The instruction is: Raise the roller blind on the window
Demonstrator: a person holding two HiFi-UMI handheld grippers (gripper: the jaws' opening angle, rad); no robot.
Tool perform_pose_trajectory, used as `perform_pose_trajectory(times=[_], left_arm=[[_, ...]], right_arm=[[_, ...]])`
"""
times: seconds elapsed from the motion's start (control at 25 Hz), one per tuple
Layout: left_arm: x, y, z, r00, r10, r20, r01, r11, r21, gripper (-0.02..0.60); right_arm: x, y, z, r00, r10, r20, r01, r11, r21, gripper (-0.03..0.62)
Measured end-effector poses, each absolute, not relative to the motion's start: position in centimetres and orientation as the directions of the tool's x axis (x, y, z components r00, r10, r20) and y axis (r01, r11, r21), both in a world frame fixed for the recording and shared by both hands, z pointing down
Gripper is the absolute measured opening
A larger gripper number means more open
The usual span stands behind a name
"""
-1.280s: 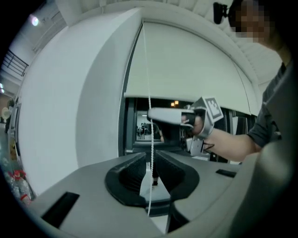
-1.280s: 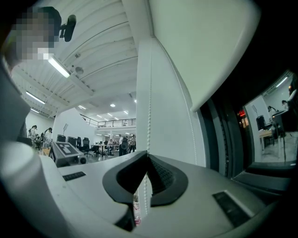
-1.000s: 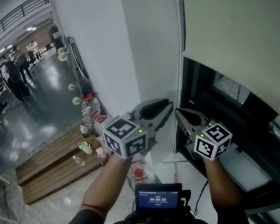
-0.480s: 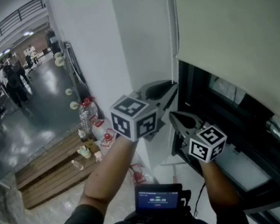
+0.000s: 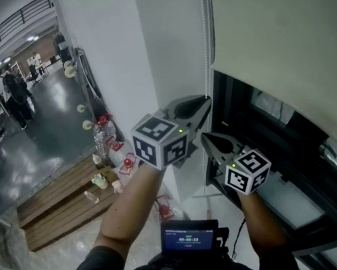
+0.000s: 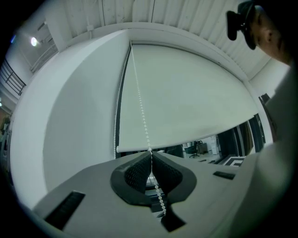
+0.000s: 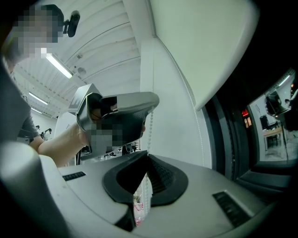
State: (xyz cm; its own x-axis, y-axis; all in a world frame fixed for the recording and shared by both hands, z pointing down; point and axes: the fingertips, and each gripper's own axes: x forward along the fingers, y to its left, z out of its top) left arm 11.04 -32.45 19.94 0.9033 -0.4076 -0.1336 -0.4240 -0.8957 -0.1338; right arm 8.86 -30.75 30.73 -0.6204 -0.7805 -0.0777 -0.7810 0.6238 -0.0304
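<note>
Your blind (image 5: 283, 31) is a smooth, matt, pale sheet hanging flat over the upper part of the window (image 5: 276, 145). Its straight bottom hem leaves the dark frame and glass bare below, and its chain (image 6: 139, 100) of small white beads hangs along the window's left edge, beside the plain white wall (image 5: 120, 65). Your left gripper (image 6: 150, 155) has just been closing its ribbed black pads and now pinches the chain at their tips, your right gripper (image 7: 146, 157) just below is clamped on the same chain, and a wooden platform (image 5: 63, 207) and a clear bottle (image 5: 101, 136) lie well apart at the lower left.
</note>
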Motion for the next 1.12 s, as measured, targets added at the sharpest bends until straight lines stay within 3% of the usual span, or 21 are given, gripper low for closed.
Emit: perform_pose_trajectory(times=[0.48,1.12], left_arm=[[10.9,-32.1,20.9,0.890,-0.431,-0.151,-0.451,-0.883,-0.134,0.017],[11.8,-32.4,29.1,0.895,-0.446,-0.028,-0.446,-0.892,-0.075,0.017]], right_arm=[[9.1,-31.0,32.1,-0.619,-0.783,-0.060,-0.782,0.622,-0.040,0.005],[9.9,-31.0,39.8,-0.593,-0.803,0.068,-0.803,0.582,-0.127,0.005]])
